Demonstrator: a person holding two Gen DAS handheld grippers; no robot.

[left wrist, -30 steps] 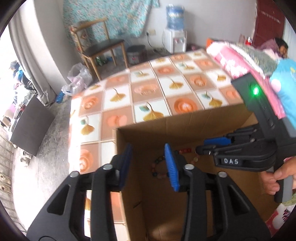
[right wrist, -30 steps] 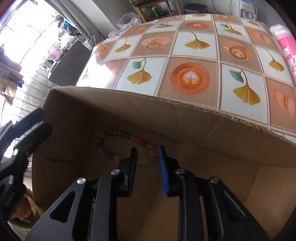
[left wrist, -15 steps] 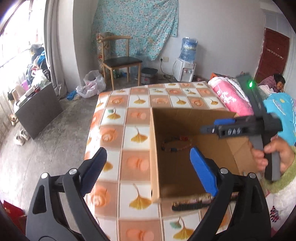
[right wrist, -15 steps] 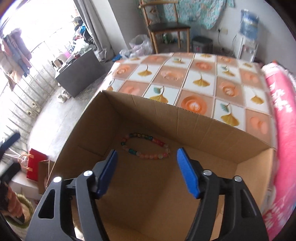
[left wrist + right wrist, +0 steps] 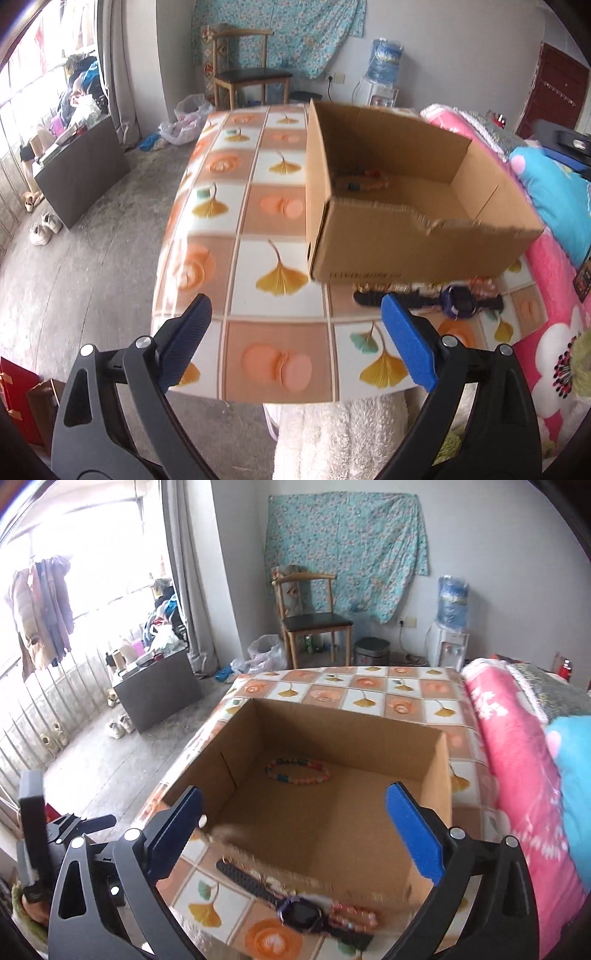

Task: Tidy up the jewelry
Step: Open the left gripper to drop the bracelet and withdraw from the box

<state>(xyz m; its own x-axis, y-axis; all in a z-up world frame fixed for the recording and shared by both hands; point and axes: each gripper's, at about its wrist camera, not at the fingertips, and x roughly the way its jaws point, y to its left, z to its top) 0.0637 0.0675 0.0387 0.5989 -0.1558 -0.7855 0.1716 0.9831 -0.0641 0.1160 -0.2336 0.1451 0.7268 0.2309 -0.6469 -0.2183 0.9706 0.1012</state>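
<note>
Cardboard box (image 5: pixel 332 812), open-topped, sits on the surface (image 5: pixel 280 362), which wears a tiled cloth of ginkgo leaves and orange motifs. Beaded bracelet (image 5: pixel 297 771) lies flat on the box floor near the far wall; in the left wrist view it (image 5: pixel 364 181) is only partly seen over the box rim. Printed line along the box's lower outer edge, too blurred to read.

Outside the box, just beside its near wall: black-strapped watch (image 5: pixel 301 910) with a dark purple case, and a pink beaded bracelet (image 5: pixel 352 915) touching or overlapping its strap.

Left tongs (image 5: pixel 295 343): jaws spread wide, nothing between them, above the near edge of the surface.

Right tongs (image 5: pixel 295 834): jaws opening, wide apart, nothing between them, over the box's near rim.

Water dispenser bottle (image 5: pixel 452 603) by the far wall, label unreadable.
</note>
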